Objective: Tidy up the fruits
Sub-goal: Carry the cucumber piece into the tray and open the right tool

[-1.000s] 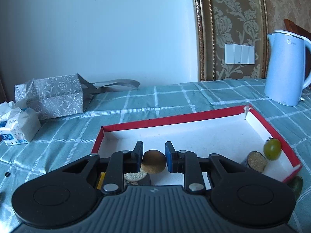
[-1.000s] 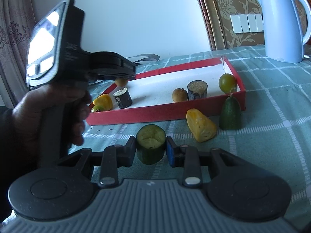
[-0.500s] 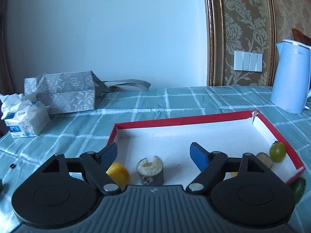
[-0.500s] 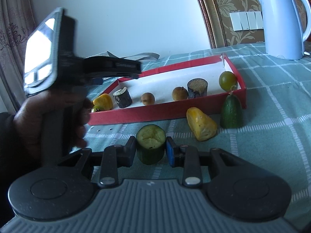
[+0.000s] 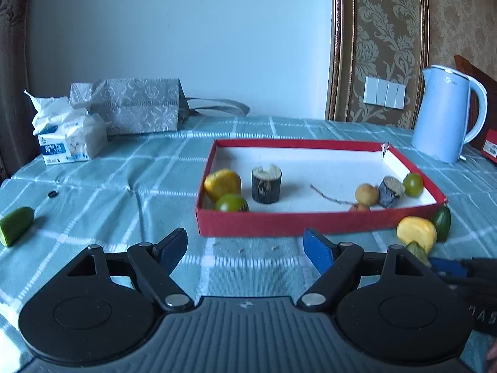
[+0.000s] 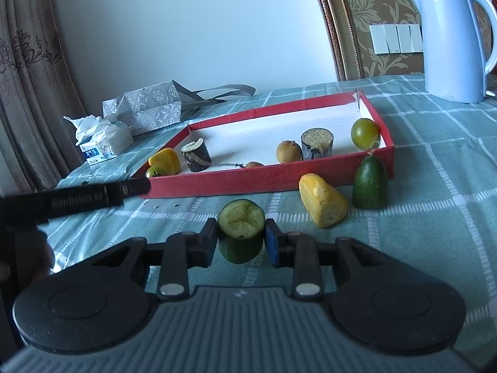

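The red tray (image 5: 310, 221) with a white floor holds a yellow piece (image 5: 222, 183), two green round fruits, two dark cylinders, a brown round fruit (image 5: 367, 193) and a smaller brown one (image 5: 359, 207). My left gripper (image 5: 245, 245) stands open and empty over the cloth, short of the tray's front wall. My right gripper (image 6: 240, 239) is shut on a cut green cucumber piece (image 6: 241, 227), held above the cloth. Beside it lie a yellow piece (image 6: 323, 205) and a dark green cucumber tip (image 6: 371, 188), outside the tray (image 6: 264, 180).
A blue kettle (image 5: 444, 118) stands at the back right. A tissue pack (image 5: 68, 140) and a grey gift bag (image 5: 133, 105) sit at the back left. A green cut piece (image 5: 15, 230) lies on the checked cloth at the far left.
My left gripper let go of a brown round fruit inside the tray, opened wide and drew back out of the tray to the near side. The right gripper kept still with the cucumber piece.
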Demonstrator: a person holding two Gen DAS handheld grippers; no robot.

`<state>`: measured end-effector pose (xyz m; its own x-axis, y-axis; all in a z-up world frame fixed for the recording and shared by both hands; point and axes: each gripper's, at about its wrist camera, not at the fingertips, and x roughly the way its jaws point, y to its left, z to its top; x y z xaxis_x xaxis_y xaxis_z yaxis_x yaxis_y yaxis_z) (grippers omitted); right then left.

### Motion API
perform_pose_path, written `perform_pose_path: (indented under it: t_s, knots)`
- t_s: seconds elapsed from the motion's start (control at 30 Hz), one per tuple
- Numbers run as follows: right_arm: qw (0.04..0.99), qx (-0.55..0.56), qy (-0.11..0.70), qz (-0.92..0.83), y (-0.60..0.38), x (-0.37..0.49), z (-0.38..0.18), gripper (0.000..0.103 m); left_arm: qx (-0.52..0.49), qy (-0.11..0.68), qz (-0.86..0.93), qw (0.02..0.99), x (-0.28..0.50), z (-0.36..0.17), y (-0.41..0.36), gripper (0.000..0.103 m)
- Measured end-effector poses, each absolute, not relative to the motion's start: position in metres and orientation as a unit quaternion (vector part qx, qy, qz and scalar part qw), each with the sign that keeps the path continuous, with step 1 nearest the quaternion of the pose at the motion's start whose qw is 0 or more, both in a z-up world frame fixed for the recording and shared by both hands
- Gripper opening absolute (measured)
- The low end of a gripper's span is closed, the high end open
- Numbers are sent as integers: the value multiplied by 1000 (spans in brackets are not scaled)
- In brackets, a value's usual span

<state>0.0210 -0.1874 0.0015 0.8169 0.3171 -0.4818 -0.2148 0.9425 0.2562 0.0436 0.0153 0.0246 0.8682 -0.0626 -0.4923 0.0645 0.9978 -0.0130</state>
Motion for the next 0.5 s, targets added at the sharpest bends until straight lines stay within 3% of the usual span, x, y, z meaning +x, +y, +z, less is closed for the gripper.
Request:
perform_pose_path:
  t_s: [0.5]
  knots:
    - [954,67,263,131,-178,17,4,31,-11,297,-37,954,58,0,20,82]
